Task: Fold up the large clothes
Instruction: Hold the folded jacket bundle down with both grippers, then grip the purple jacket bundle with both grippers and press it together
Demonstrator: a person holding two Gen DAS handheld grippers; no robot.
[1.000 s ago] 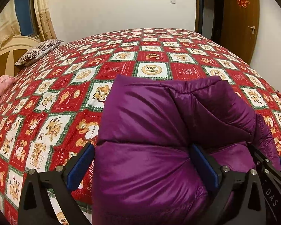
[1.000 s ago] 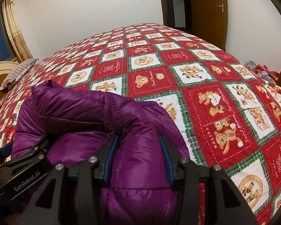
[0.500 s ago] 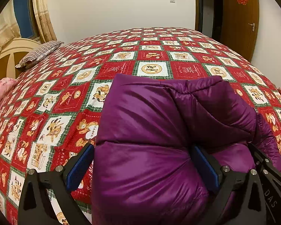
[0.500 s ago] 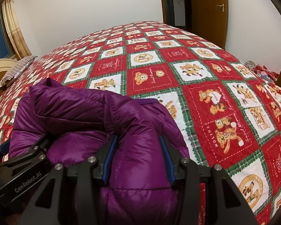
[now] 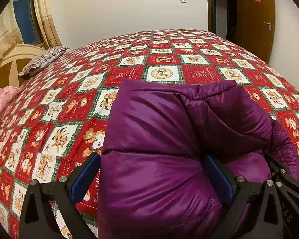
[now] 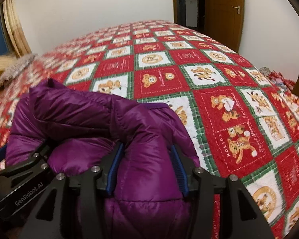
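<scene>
Purple jacket [image 5: 159, 139]; red-green-white checked bedspread [image 5: 169, 59]; striped pillow [image 5: 43, 59]

The purple jacket [image 5: 159, 139] is thin glossy synthetic cloth, quilted and puffy, w/ soft creases; its shine is strongest at the lower centre of the left wrist view. The bedspread [image 5: 89, 103] is matt printed cotton-like cloth, stitched in squares. The left gripper [image 5: 151, 179] and the right gripper [image 6: 147, 169] have matt black plastic frames, small bright metal screws, and blue ribbed rubber-like pads [image 6: 114, 167]. Upper right, the door [image 5: 255, 20] is smooth semi-gloss wood. Upper left, the curtain [image 5: 45, 20] is matt patterned fabric; the headboard [image 5: 10, 63] is glossy painted wood.
</scene>
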